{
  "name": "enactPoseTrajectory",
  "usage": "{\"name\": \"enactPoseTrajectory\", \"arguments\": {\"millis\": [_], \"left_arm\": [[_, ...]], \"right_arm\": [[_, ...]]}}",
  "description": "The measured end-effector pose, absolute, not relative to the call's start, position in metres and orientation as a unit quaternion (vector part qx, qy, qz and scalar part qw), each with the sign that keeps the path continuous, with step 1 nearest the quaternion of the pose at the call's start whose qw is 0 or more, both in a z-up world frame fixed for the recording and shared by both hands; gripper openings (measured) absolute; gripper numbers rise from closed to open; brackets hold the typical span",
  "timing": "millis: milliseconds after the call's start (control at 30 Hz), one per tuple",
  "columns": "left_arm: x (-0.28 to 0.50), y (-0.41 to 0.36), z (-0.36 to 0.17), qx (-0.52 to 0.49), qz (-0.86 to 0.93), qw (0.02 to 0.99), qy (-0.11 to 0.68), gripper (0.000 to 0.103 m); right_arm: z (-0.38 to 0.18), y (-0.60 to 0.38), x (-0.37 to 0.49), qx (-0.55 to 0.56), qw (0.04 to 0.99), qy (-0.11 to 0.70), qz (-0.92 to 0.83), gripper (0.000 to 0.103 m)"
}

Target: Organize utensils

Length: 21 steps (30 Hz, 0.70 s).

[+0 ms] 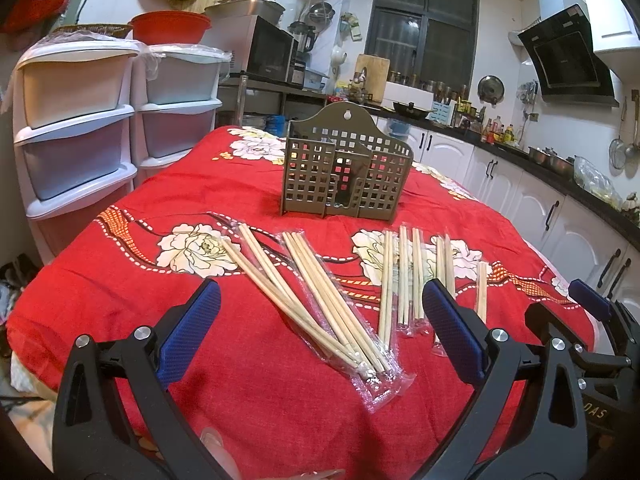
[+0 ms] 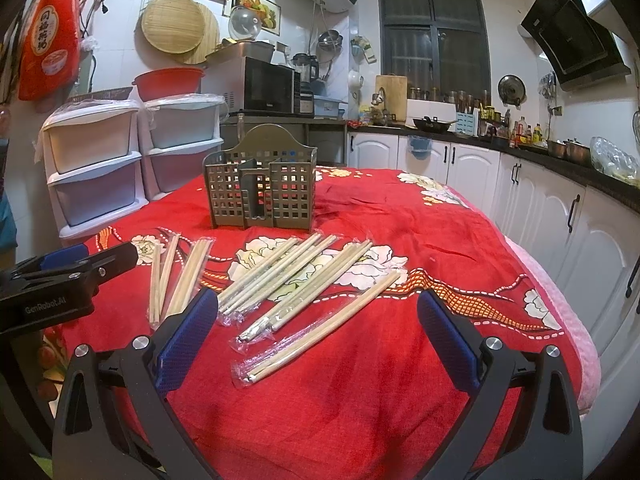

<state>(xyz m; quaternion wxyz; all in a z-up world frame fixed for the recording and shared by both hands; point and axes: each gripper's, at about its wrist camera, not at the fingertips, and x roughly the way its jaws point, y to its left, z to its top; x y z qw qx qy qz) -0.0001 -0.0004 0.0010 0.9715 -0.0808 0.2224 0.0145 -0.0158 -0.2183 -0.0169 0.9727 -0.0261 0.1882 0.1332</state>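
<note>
Start of the sorting, nothing picked yet. Left gripper [image 1: 320, 332] wide apart and empty; right gripper [image 2: 318, 332] likewise. Wrapped chopsticks [image 2: 304, 276] spread on red cloth [image 2: 400, 360], brown holder [image 2: 262, 184] at 11 o'clock beyond. Next: closing on one pair, probably the nearest.

At upper left we see stacked plastic drawers [image 2: 96, 168] with a red basin [image 2: 168, 82] above; a microwave [image 2: 266, 90] beside them, and what may be a range hood [image 2: 576, 28] upper right.
</note>
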Motion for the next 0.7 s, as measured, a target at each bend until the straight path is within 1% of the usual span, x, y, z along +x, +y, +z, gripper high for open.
{"name": "enactPoseTrajectory", "arguments": {"millis": [700], "left_arm": [[0.0029,0.0044,-0.0017,-0.088,0.021,0.969,0.232,0.093]], "right_arm": [[-0.0174,-0.2197,-0.0095,-0.027,0.97,0.195,0.139,0.097]]}}
